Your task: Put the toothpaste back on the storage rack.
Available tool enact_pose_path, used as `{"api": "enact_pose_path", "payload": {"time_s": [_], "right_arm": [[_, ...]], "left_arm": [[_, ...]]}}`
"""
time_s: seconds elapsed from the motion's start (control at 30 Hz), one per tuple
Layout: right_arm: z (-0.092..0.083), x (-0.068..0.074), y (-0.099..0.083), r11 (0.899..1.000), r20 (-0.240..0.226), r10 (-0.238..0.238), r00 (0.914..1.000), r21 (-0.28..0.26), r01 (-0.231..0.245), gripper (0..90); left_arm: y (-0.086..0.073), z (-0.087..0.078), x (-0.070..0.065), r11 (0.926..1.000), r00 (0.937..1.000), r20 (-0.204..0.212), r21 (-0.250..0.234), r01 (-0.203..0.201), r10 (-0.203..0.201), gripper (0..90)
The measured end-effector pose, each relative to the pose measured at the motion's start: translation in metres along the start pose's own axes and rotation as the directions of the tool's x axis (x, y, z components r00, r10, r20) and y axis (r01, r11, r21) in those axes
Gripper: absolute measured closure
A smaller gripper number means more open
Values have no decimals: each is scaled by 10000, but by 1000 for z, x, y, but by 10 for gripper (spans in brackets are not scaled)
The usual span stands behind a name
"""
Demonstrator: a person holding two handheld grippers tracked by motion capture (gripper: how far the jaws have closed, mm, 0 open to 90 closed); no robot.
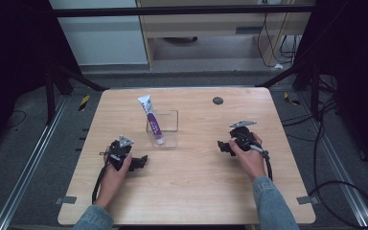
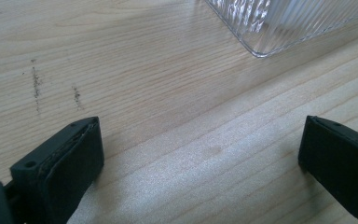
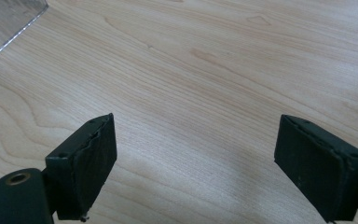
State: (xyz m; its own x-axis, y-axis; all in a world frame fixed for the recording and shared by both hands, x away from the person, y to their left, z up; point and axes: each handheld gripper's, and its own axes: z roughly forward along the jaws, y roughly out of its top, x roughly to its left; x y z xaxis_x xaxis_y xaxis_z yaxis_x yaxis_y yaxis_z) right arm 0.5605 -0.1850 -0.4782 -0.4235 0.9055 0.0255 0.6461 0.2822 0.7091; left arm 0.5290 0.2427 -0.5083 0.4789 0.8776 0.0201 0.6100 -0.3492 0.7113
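- One tube [image 1: 150, 119], white with a purple label, is the thing we take as the object of the work; it stands tilted in a clear ribbed container [image 1: 168, 135] at the middle of the wooden surface [image 1: 191, 191].
- Its long axis, as we read it in the high view, runs from a lower end inside the container up and away toward the far left, so the crimped end sticks out above the rim.
- We see the left hand-held gripper [image 1: 142, 162] resting on the surface just near-left of the container, its jaws pointing right; its own view shows a corner of the container [image 2: 279, 28] close ahead and to the right.
- We see the right hand-held gripper [image 1: 222, 146] farther off, to the right of the container, jaws pointing left; its own view catches only a corner of the container [image 3: 7, 23] at far left.
- Both hand-held grippers stand wide apart at the jaws, with bare wood between them and nothing held.
- We judge the left one the nearer, and the tube leans toward its side, so a reach from there looks shorter.
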Motion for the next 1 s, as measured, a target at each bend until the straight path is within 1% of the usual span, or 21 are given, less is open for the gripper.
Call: {"api": "enact_pose_path", "payload": {"time_s": [0.2, 0.27, 0.4, 0.53, 0.6, 0.63, 0.7, 0.73, 0.87, 0.9, 0.93, 0.97, 1.0], "right_arm": [[2, -4, -1, 9999, 75, 145, 9999, -85, -144, 127], [4, -7, -3, 9995, 121, 311, 9994, -59, -310, 121], [8, -9, -6, 9988, 177, 487, 9987, -77, -485, 120], [15, -13, -16, 9965, 472, 829, 9954, -118, -824, 118], [17, -15, -18, 9966, 538, 828, 9951, -46, -827, 110], [18, -15, -19, 9969, 604, 786, 9951, -94, -782, 108], [19, -15, -21, 9976, 795, 661, 9946, -272, -642, 109], [22, -14, -23, 9975, 998, 569, 9934, -465, -525, 101], [22, -15, -23, 9975, 967, 534, 9939, -505, -487, 88], [22, -15, -23, 9977, 973, 534, 9938, -463, -491, 72], [24, -16, -22, 9966, 1213, 788, 9895, -317, -755, 3], [24, -16, -22, 9966, 1213, 788, 9895, -317, -755, 3], [24, -16, -23, 9944, 1436, 1045, 9841, -289, -1013, 2]], "left_arm": [[0, 0, 0, 10000, 10000, -1, -1, -2, 2, 0], [0, 0, 0, 10000, 10000, 1, -2, 1, -1, 0], [0, 0, 0, 10000, 10000, 0, -1, -1, 1, 0], [0, 0, 0, 10000, 10000, 0, -1, 1, -1, 0], [0, 0, 0, 10000, 10000, 0, -2, 0, 0, 0], [0, 0, 0, 10000, 10000, 0, -3, 0, 0, 0], [0, 0, 0, 10000, 10000, 0, -1, -1, 1, 0], [0, 0, 0, 10000, 10000, 1, -2, -1, 1, 0], [0, 0, 0, 10000, 10000, 0, 0, -2, 2, 0], [0, 0, 0, 10000, 10000, 1, 0, -2, 2, 0], [0, 0, 0, 10000, 10000, -1, 0, -3, 3, 0], [0, 0, 0, 10000, 10000, -1, 0, -3, 3, 0], [0, 0, 0, 10000, 10000, -2, 0, -6, 6, 0]]}}
